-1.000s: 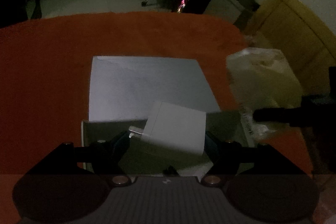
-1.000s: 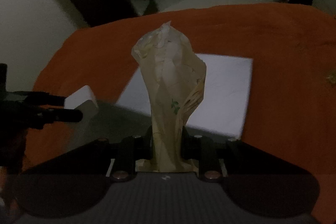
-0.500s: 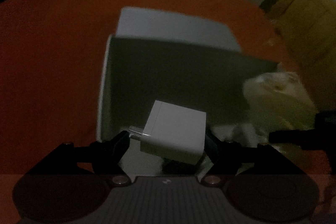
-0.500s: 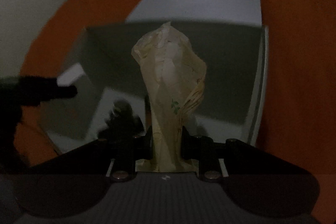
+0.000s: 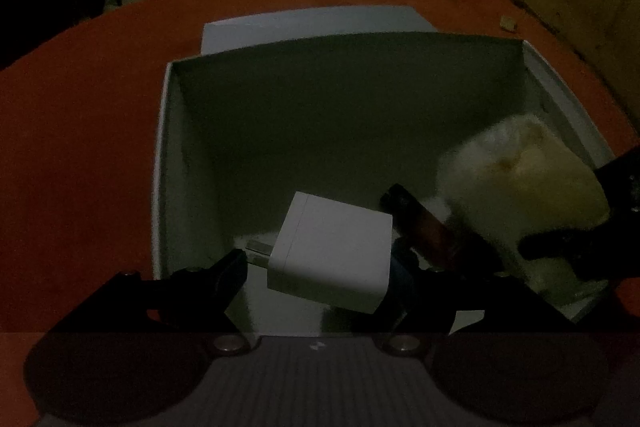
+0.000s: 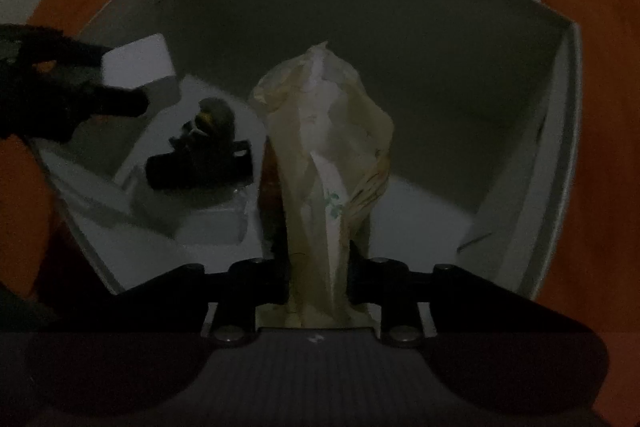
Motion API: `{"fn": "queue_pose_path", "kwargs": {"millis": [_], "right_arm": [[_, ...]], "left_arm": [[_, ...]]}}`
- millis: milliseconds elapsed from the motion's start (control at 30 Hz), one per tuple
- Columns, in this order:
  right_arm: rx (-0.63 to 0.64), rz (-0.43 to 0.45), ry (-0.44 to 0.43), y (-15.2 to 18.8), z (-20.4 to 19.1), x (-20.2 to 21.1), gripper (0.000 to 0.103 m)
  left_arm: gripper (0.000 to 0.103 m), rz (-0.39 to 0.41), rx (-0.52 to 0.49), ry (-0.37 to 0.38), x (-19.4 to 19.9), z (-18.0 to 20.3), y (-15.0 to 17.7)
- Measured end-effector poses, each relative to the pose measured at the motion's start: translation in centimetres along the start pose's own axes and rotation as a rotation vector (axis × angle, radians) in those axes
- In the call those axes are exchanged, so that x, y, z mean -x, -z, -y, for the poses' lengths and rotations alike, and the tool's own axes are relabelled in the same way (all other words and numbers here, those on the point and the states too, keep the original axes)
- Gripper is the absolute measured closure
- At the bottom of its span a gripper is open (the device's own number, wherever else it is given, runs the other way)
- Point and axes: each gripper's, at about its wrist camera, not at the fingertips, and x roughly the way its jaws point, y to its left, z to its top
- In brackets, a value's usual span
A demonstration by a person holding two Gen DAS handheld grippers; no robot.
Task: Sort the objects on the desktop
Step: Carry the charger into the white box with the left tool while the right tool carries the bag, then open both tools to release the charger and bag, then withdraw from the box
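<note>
charger [image 5: 332, 251] seemingly between left fingers [image 5: 224, 267]

Dark object [image 6: 200, 155] in box [image 6: 560, 155]: unidentifiable, blurred.

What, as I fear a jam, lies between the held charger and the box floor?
Nothing visible: the box is open and the floor below the charger looks bare. A dark object lies just right of it, beside the packet.
</note>
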Motion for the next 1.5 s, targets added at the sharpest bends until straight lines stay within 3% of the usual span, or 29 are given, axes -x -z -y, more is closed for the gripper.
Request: {"fn": "queue_pose_path", "kwargs": {"millis": [167,367,767,1133,1200,1333,1500], "right_arm": [[-0.033,0.048,0.054,0.6,-0.3,0.4,0.075],[-0.013,0.018,0.064,0.8,-0.8,-0.4,0.074],[-0.024,0.006,0.097,1.0,-1.3,-0.7,0.072],[-0.041,-0.004,0.072,0.9,-1.3,-0.3,0.063],[-0.053,0.000,0.052,0.8,-1.2,-0.2,0.056],[-0.087,0.020,-0.029,0.7,-0.8,0.4,0.039],[-0.066,0.028,-0.084,-0.2,-1.0,1.3,0.015]], "left_arm": [[0.032,0.002,-0.054,-0.037,-0.2,0.9,0.9],[0.032,0.009,-0.061,-0.027,-0.4,1.8,1.3],[0.032,-0.126,-0.096,-0.052,-2.9,2.6,1.0],[0.030,-0.138,-0.092,-0.049,-2.9,2.4,1.2],[0.029,-0.134,-0.099,-0.047,-2.8,2.5,1.3],[0.017,-0.120,-0.117,-0.056,-2.4,2.9,1.1],[0.014,-0.064,-0.082,-0.064,-1.1,2.8,0.8]]}}
